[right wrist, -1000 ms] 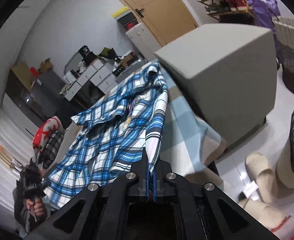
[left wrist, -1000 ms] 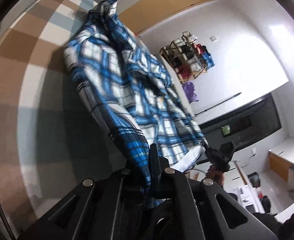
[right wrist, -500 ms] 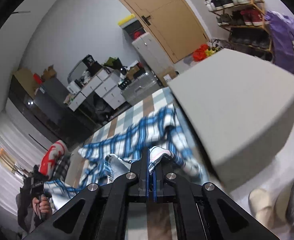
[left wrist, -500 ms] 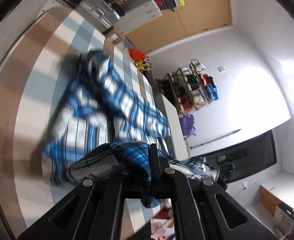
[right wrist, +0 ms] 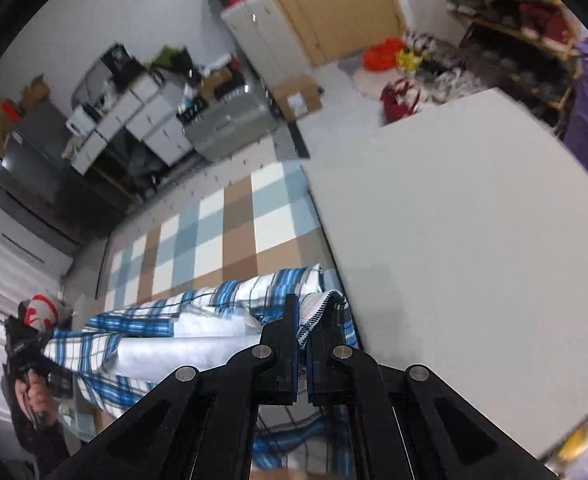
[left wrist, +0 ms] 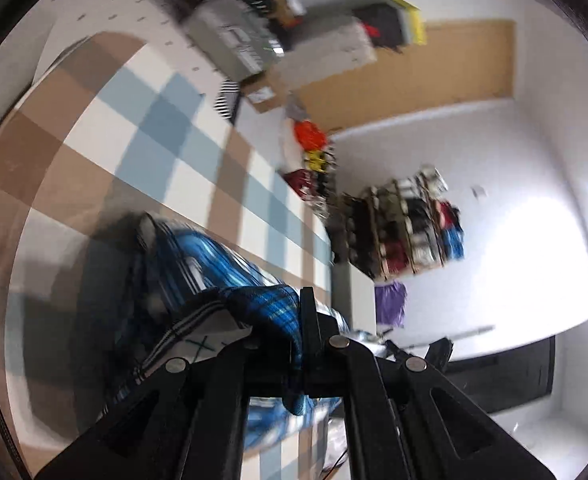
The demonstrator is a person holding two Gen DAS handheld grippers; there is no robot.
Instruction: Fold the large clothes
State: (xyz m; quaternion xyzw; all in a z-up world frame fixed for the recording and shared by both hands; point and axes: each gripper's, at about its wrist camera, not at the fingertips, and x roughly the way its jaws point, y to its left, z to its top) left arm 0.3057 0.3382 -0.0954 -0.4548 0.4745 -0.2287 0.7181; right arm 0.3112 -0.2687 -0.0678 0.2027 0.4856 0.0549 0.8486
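- Right gripper (right wrist: 302, 316) first: its jaws are clenched on a white-and-blue edge of the plaid shirt (right wrist: 198, 320), the stitched hem poking up right between the two black fingers.
- From that pinch the shirt runs away to the left in the right wrist view, a long low band of blue and white checks lying across the checkered cloth (right wrist: 222, 232) that covers the surface below.
- A plain white stretch of the shirt, likely its inner side, shows just left of the jaws, with plaid above and below it.
- Far end of that band: the left gripper (right wrist: 24, 346) is there, dark and small, held in a hand (right wrist: 34, 398) at the left edge of the picture, the shirt reaching right up to it.
- Over to the left wrist view, heavily blurred: the left gripper (left wrist: 302, 320) has its jaws clamped on a dark blue plaid fold, the cloth bunched over and around the fingers.
- The rest of the shirt (left wrist: 198, 264) lies heaped just beyond and left of those jaws on the brown, blue and white checks (left wrist: 142, 140).
- The right gripper (left wrist: 434, 354) peeks in low at the right of that view, but the blur makes its outline hard to read.
- A large grey block (right wrist: 454, 240) sits just right of the right gripper's jaws, its edge running alongside the shirt's end.
- Background: a shoe rack (left wrist: 406, 232) against the white wall, and a wooden door (right wrist: 334, 4).
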